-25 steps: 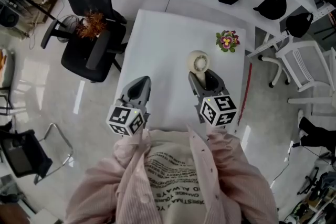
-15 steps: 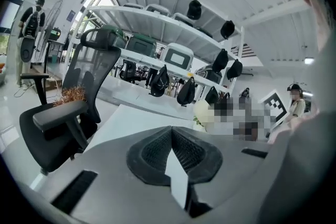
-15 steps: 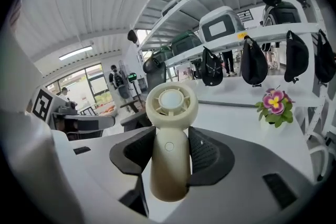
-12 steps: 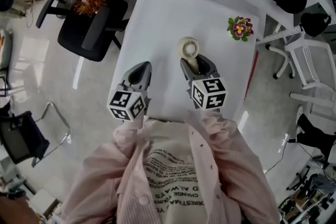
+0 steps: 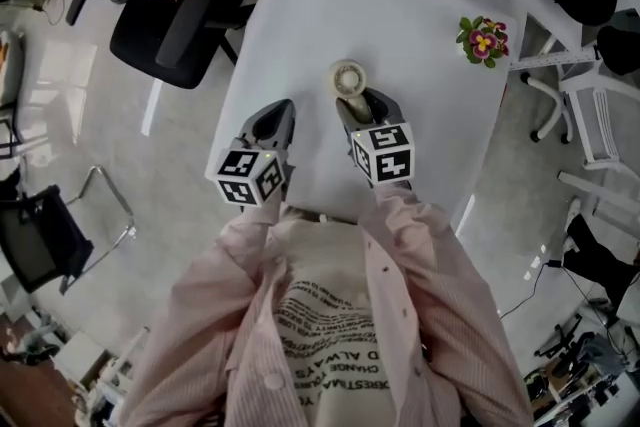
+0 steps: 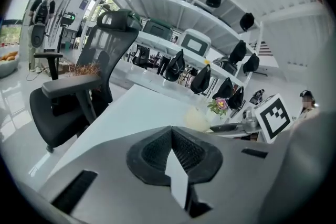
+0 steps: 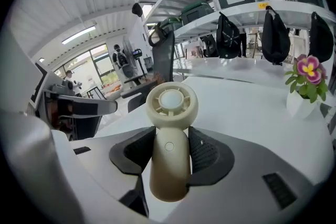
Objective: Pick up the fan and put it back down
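Bright, even overhead light from a ceiling strip light; the white bench glares, shadows faint. Gripper views bulge and blacken at the corners; the fan is sharp.

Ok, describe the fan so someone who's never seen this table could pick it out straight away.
Over the white table, toward its near edge, the right gripper clamps the fan by its handle. It is cream, with a round grilled head, unlike the pink potted flower at the far right corner.

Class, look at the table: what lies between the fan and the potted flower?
Nothing does. Only bare white table separates the fan from the potted flower, as the head view shows.
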{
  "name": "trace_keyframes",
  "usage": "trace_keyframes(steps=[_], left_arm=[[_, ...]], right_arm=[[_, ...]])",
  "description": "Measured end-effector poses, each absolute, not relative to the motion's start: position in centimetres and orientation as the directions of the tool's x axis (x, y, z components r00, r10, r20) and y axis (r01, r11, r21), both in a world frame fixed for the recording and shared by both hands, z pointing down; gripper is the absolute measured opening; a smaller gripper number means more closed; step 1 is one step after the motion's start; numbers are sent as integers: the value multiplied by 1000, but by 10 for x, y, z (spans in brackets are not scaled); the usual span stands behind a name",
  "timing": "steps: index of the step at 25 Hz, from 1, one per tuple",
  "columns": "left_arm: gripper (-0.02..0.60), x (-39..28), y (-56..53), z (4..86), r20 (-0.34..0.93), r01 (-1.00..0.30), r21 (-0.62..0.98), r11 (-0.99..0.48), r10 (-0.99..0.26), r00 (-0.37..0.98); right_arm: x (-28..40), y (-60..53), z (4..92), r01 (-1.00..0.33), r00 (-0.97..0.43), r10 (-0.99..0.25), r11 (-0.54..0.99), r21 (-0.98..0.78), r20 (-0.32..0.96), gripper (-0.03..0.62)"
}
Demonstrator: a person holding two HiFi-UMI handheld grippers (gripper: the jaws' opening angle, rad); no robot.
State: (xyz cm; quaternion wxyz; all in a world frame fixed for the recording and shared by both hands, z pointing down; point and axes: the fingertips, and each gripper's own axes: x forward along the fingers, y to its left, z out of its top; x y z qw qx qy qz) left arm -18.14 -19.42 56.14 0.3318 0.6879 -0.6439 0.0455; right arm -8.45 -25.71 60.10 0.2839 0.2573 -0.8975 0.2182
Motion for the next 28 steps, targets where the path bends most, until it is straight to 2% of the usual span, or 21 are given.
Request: trace_keyframes(steps=[16,28], left_arm=[[2,-178,-178,597,555,-897,427,110,-816,164],[2,-174,-175,603,567,-893,433,123,-807,163]], right_arm=[[-94,-237,657,-565,-618,-227,794,-224,753,186],[-90,-229,669,-548,-565,-204,817,-180,799,186]])
